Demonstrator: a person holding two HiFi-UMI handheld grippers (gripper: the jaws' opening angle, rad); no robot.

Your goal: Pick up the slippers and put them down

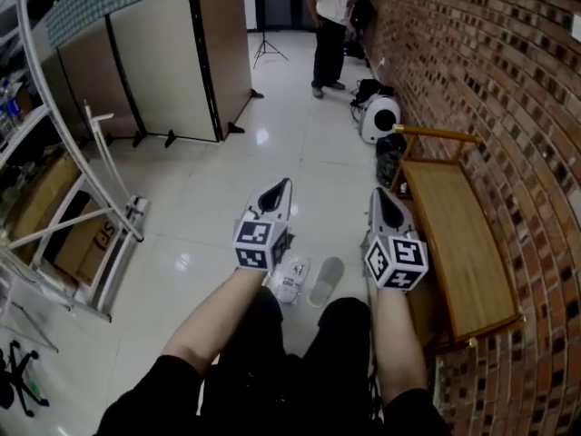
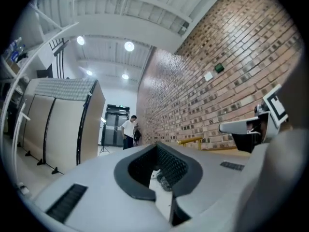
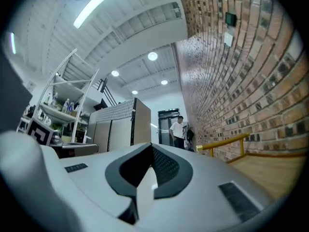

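- Right now, the left gripper [image 1: 277,192] and the right gripper [image 1: 381,200] are hanging side by side in the air, pointing at the far end of the room.
- Both are squeezing their fingers shut, and nothing is sitting between them.
- The white slipper [image 1: 290,280] and the grey slipper [image 1: 326,282] are lying side by side on the floor [image 1: 209,198], near, below the gap between the two grippers.
- A wooden bench [image 1: 454,234] is standing on the right, along the brick wall [image 1: 508,80].
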